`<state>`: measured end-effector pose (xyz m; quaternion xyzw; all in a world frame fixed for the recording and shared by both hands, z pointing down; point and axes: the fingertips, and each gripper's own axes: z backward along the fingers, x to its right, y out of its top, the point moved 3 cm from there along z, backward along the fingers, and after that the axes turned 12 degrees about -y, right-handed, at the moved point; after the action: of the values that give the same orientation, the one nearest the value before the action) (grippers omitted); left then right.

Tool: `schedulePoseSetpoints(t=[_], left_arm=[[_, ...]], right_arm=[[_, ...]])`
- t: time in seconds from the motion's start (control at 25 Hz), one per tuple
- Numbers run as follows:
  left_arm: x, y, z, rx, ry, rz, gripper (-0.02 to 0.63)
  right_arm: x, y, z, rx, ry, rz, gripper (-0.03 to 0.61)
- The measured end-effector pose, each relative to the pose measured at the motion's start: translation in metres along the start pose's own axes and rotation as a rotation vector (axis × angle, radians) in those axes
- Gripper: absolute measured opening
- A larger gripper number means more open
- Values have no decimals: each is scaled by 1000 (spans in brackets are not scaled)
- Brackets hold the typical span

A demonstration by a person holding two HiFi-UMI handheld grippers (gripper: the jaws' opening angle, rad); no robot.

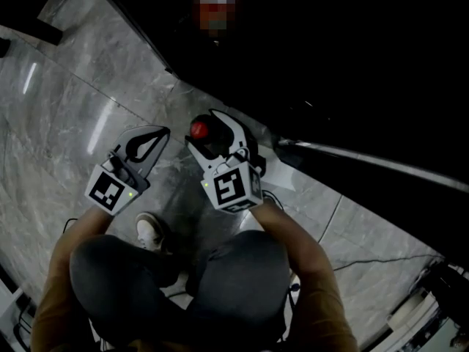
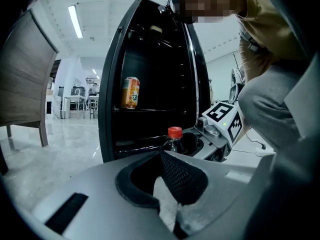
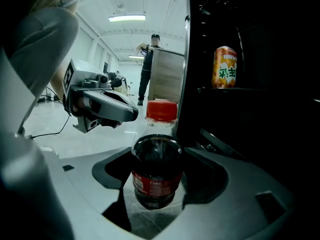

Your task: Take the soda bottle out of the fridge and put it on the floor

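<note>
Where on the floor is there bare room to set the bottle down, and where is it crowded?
The widest bare floor lies left of the left tool. A narrow strip lies between it and the right tool holding the soda bottle. It is crowded by the shoe and against the fridge.

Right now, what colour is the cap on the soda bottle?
Red. The cap on the soda bottle shows best in the right gripper view.

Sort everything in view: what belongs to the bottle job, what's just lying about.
Job: soda bottle; right gripper, shut on it; fridge; floor.
Lying about: orange can on the fridge shelf; cable on the floor; empty left gripper.
</note>
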<state>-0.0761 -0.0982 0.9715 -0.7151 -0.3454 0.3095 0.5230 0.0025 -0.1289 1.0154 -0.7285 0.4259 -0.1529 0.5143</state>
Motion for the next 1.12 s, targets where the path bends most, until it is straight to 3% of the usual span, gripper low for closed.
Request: schedulePoseSetpoints(t=[0.16, 0.44, 0.76, 1.12], left_arm=[[8, -6, -8, 8, -14, -15, 2], [11, -17, -3, 4, 5, 36, 2], [12, -21, 2, -25, -5, 8, 2], [13, -18, 3, -11, -5, 1, 2]], right_arm=[[-2, -13, -2, -22, -14, 11, 304], [-7, -37, -9, -54, -26, -16, 304], [-20, -58, -21, -114, -21, -20, 304], [-20, -64, -21, -113, -38, -56, 305]])
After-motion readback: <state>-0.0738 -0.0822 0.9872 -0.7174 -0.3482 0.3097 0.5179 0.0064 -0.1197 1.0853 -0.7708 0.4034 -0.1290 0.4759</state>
